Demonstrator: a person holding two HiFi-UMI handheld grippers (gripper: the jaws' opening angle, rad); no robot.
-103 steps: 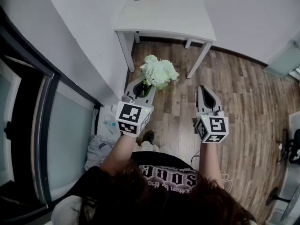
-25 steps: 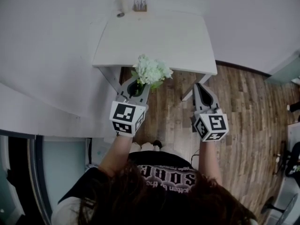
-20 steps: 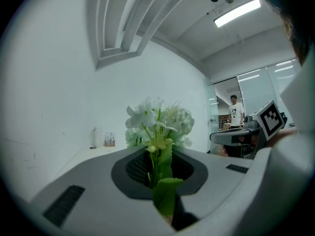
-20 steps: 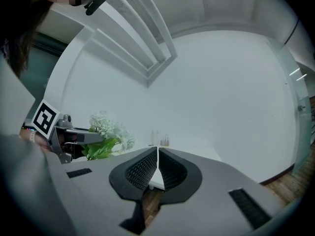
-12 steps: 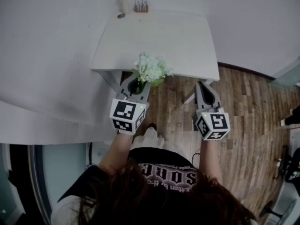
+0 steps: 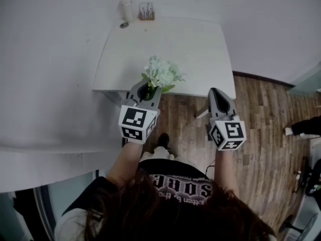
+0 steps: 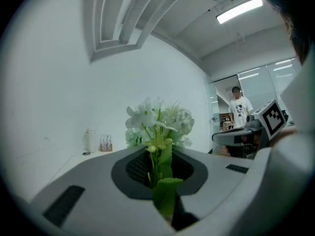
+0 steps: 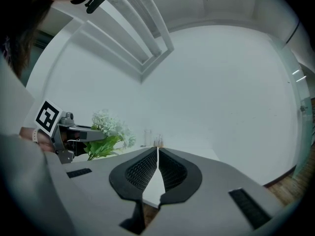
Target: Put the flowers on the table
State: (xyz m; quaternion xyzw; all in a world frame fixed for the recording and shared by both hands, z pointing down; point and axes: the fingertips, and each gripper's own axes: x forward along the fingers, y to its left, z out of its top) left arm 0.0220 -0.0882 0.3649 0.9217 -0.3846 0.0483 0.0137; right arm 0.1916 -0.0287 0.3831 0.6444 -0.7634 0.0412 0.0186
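Note:
A bunch of white flowers (image 6: 161, 73) with green leaves stands upright in my left gripper (image 6: 146, 92), which is shut on the stems; the blooms hang over the near edge of the white table (image 6: 195, 49). In the left gripper view the flowers (image 7: 158, 123) rise from between the jaws. My right gripper (image 6: 218, 96) is shut with nothing in it, at the table's near right corner. In the right gripper view the jaws meet, and the flowers (image 8: 109, 132) show at the left.
A white cylinder (image 6: 125, 8) and a small wooden holder (image 6: 146, 11) stand at the table's far edge against the wall. Wooden floor (image 6: 261, 119) lies to the right. A person (image 7: 240, 113) stands far off in the left gripper view.
I have walked up to the table: it has drawn nearer, and the flowers in my left gripper now reach over its near edge. Both grippers keep their hold.

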